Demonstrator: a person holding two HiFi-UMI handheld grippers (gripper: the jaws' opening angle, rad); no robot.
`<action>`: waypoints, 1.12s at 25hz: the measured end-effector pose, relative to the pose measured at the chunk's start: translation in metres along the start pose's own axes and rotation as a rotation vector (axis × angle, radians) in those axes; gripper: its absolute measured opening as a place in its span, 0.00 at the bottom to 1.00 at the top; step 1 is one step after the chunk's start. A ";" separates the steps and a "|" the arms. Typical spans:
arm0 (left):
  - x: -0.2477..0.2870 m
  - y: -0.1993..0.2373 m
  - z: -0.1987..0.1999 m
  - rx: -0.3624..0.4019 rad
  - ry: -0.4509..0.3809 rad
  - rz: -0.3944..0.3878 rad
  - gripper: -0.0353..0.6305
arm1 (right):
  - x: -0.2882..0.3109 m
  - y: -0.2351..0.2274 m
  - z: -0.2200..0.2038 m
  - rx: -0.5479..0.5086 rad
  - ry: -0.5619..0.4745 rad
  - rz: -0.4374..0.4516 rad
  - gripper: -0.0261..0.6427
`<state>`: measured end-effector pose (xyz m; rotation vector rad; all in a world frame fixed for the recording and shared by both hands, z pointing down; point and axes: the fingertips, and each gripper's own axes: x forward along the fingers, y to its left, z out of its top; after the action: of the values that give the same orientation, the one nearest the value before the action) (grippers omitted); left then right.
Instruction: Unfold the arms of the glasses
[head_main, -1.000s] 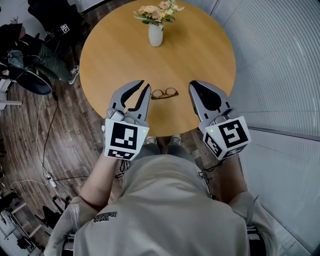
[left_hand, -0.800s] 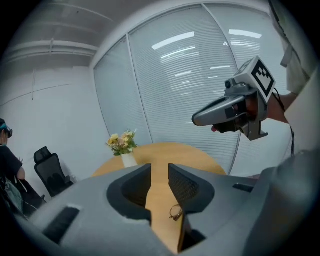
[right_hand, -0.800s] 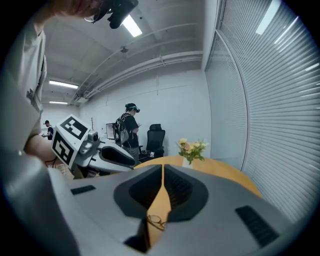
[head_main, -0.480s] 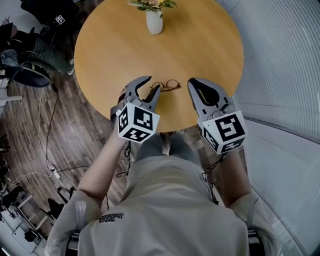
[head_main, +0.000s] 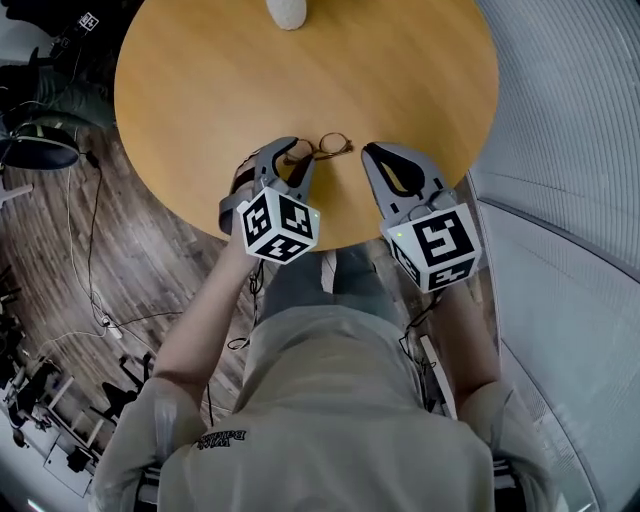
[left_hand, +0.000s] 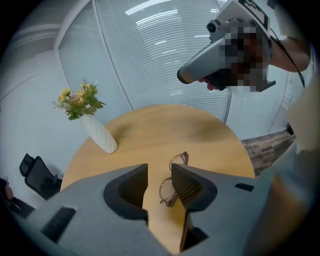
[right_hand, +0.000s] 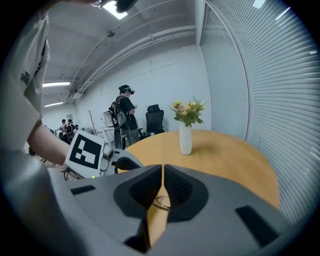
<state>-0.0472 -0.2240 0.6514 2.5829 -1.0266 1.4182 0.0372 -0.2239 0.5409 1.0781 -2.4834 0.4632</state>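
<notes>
While folded thin-rimmed glasses (head_main: 326, 146) lie on the table (head_main: 200, 80) before the vase (left_hand: 100, 135) of flowers (left_hand: 80, 100), the left claw (head_main: 298, 158) has just been opening, with the glasses at its tips and not pinched; the right claw (right_hand: 162, 167) is pressed together.

We wear a pale beige short-sleeved shirt (head_main: 330, 400) with small dark print (head_main: 222, 437) low on the left. Our left gripper (head_main: 297, 157) and right gripper (head_main: 370, 152) are grey with dark-lined jaws, each bearing a white cube (head_main: 280, 225) of black square markers; thin black cables (head_main: 412, 318) trail beneath.
</notes>
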 end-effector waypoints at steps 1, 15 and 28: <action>0.007 -0.003 -0.003 0.010 0.012 -0.003 0.26 | 0.003 -0.001 -0.005 0.005 0.006 0.004 0.09; 0.064 -0.034 -0.035 0.168 0.151 -0.063 0.26 | 0.016 -0.007 -0.045 0.092 0.051 0.006 0.09; 0.070 -0.037 -0.029 0.274 0.142 -0.020 0.15 | 0.004 -0.012 -0.062 0.132 0.079 -0.009 0.09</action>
<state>-0.0222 -0.2234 0.7322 2.6089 -0.8388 1.8233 0.0577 -0.2069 0.5982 1.0983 -2.4060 0.6626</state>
